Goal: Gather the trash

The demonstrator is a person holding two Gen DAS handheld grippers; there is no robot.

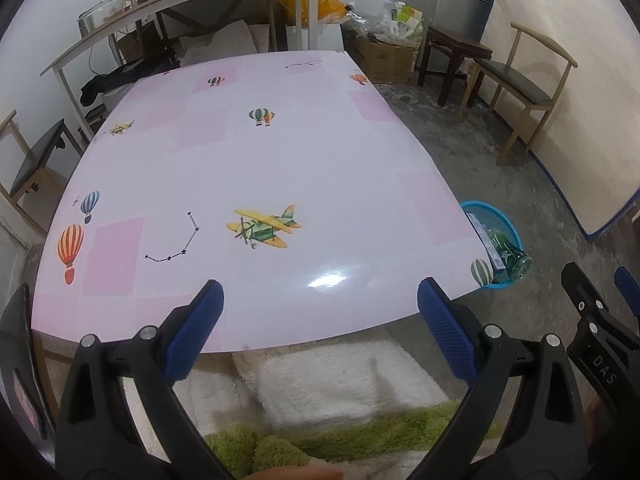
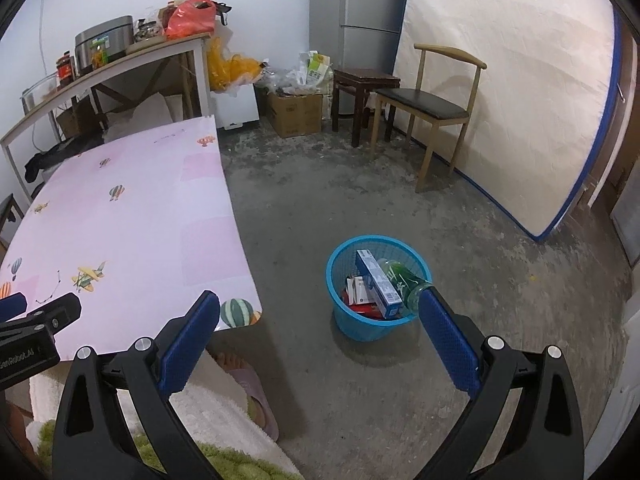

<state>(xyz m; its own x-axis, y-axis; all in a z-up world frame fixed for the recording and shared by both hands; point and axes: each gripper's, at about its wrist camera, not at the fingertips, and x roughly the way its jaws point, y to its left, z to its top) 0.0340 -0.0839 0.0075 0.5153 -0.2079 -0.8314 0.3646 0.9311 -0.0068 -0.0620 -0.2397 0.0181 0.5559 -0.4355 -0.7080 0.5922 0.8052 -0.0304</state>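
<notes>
A blue mesh bin stands on the concrete floor right of the table. Inside it lie a blue and white carton, a green plastic bottle and small red and white packets. My right gripper hovers open above the floor, just in front of the bin, with nothing between its fingers. My left gripper is open over the near edge of the pink table, holding nothing. In the left wrist view the bin peeks out past the table's right corner.
The tablecloth bears printed planes and balloons only. A wooden chair, a dark stool and a cardboard box stand by the far wall. A cluttered shelf is behind the table. A slippered foot rests below.
</notes>
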